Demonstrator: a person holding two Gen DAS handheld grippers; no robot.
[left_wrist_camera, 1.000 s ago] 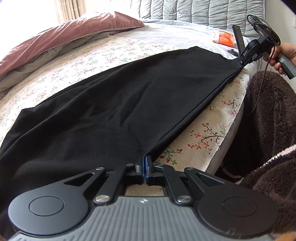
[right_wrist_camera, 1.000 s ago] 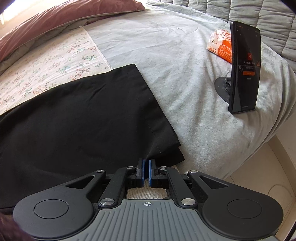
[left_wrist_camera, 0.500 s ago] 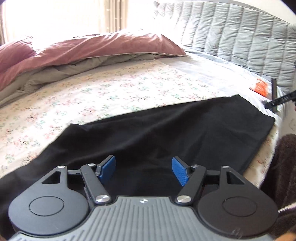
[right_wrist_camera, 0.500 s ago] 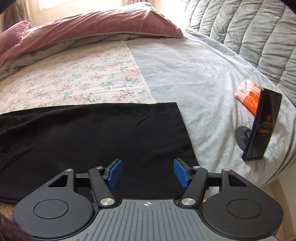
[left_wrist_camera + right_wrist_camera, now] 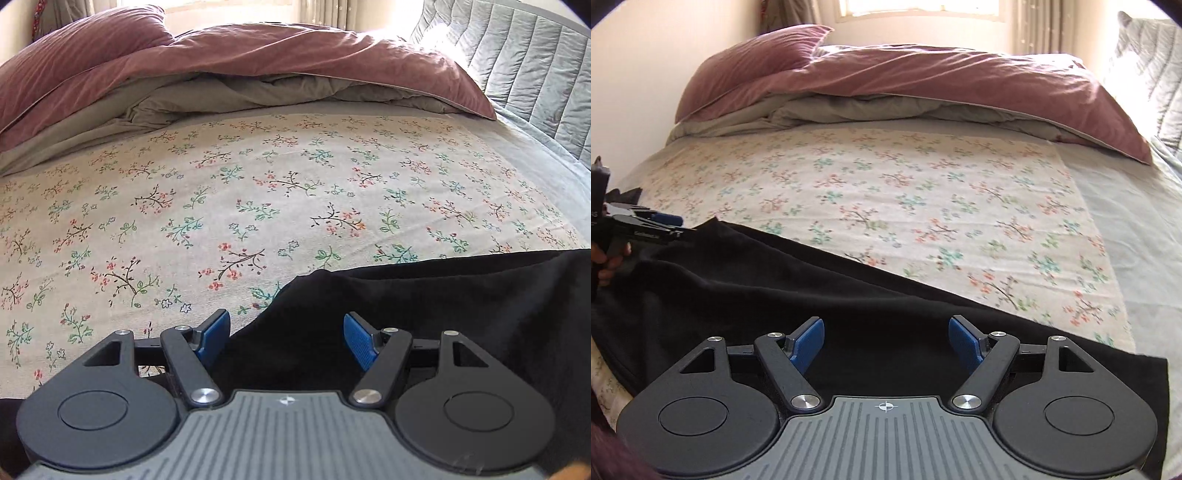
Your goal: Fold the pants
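The left gripper (image 5: 287, 334), clamped on the edge of the black pants (image 5: 461, 306) a second ago, now stands with jaws wide and empty. The right gripper (image 5: 886, 341) has likewise just opened and holds nothing. The pants lie released on the floral sheet (image 5: 258, 192) of the bed, so the lengthwise fold appears laid and a cross fold remains.
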